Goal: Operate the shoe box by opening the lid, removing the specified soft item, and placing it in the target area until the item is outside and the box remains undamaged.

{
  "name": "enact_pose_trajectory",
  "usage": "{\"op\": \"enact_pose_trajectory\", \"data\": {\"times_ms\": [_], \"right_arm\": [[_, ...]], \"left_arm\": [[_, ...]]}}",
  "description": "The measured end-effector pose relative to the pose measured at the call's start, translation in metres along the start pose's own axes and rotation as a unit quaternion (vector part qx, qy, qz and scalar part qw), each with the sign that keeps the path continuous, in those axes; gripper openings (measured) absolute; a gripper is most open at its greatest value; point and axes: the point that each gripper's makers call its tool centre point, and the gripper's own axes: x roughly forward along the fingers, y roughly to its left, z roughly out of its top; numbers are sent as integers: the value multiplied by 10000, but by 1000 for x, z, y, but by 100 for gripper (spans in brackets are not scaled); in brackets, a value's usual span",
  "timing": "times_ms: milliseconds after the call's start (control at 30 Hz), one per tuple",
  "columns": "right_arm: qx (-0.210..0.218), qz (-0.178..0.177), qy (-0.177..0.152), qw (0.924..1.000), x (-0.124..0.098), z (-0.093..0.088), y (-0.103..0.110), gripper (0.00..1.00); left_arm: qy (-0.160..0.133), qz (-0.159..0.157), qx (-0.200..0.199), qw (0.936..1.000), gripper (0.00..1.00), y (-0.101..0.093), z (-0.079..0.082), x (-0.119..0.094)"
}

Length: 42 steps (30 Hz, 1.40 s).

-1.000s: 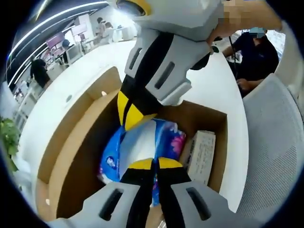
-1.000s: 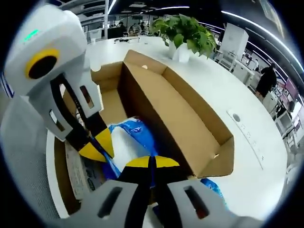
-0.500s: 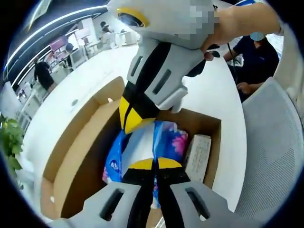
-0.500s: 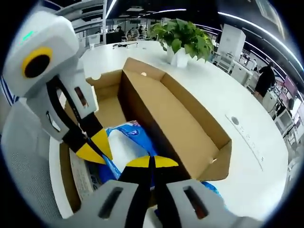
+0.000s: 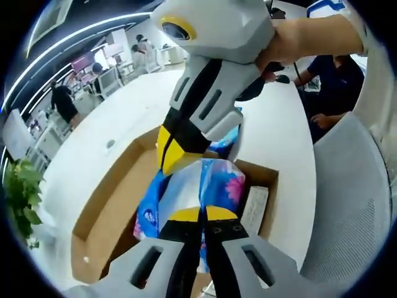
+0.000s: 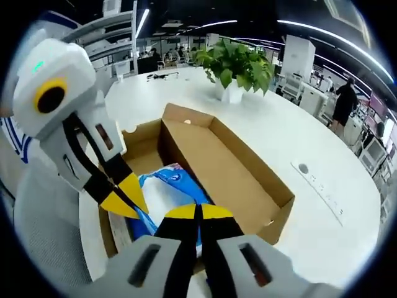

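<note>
Left gripper view: lid open; both tongs, left tongs and right tongs, clamped on tissue pack, above shoe box; placing remains.

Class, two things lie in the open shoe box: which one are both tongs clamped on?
The blue-and-white soft pack, with a pink flower print. Left tongs and right tongs pinch it; the pale printed carton lies untouched beside it.
</note>
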Motion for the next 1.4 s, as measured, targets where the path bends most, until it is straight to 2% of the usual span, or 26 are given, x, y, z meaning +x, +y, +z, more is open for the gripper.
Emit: {"op": "enact_pose_trajectory", "data": {"times_ms": [367,667,900,1400], "right_arm": [[-146,24,-152,9998,-20,18,1,0],[-165,4,-160,9997,-38,20,-6,0],[-34,-82,-117,9999,-59,9,-19,0],[280,-396,-32,9988,-98,-24,-52,0]], "left_arm": [[-80,71,153,9998,0,-2,23,-21],[-175,-4,157,9997,0,-8,45,-20],[-275,-199,304,9990,0,-17,72,-7],[-461,-567,603,9955,0,-42,117,28]]}}
